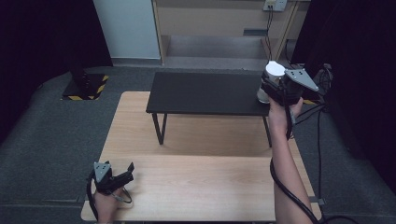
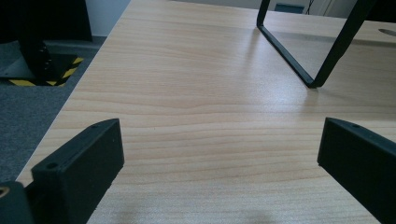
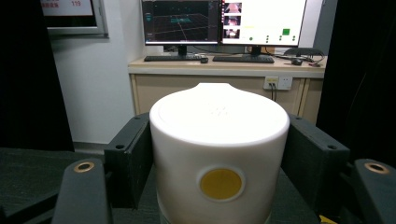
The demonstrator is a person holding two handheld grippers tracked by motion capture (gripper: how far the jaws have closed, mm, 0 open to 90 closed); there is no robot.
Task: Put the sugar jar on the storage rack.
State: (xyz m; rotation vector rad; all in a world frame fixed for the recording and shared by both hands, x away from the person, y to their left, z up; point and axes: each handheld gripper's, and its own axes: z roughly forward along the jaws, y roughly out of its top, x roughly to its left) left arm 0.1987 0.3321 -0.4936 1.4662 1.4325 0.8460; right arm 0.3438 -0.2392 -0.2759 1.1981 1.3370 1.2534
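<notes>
At the black shelf's point(image 1: 205, 93) right end, the right gripper point(image 1: 275, 88) clamps a white container point(image 3: 218, 154) while the left gripper point(image 1: 122, 173) rests wide-jawed on the wooden table point(image 2: 196, 93).

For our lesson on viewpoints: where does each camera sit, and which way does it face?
High view: overhead, looking forward and down on the wooden table; both forearms show.
Left gripper view: rides the left gripper, facing bare tabletop between open jaws.
Right gripper view: rides the right gripper, jaws clamping a white cup.
High and right views share the cup.
</notes>
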